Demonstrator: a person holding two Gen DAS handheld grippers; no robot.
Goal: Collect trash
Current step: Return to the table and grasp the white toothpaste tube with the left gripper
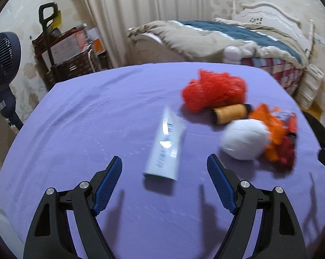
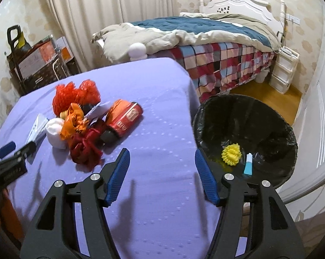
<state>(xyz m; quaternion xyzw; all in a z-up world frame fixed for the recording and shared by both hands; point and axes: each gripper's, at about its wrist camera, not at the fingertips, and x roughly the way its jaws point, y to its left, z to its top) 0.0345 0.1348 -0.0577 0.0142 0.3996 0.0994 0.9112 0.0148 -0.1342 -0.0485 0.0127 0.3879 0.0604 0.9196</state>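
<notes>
A white tube (image 1: 166, 144) lies on the purple table (image 1: 76, 129), just ahead of my open, empty left gripper (image 1: 164, 161). Right of the tube sit a red mesh ball (image 1: 214, 90), an orange spool (image 1: 229, 113), a white ball (image 1: 244, 141), orange wrappers (image 1: 268, 125) and dark red yarn (image 1: 287, 151). In the right wrist view the same pile shows with a red can (image 2: 125, 118) and the yarn (image 2: 84, 146). My right gripper (image 2: 161, 154) is open and empty over the table's right edge, beside a black-lined bin (image 2: 244, 133) that holds a yellow ball (image 2: 231, 153) and a small blue tube (image 2: 248, 164).
A bed (image 2: 205, 43) with a checked cover stands behind the table. White drawers (image 2: 285, 69) stand by the bed. A dark fan (image 1: 2, 64) and a cart of boxes (image 1: 65, 49) stand at the left. My left gripper (image 2: 9, 157) shows at the left edge of the right wrist view.
</notes>
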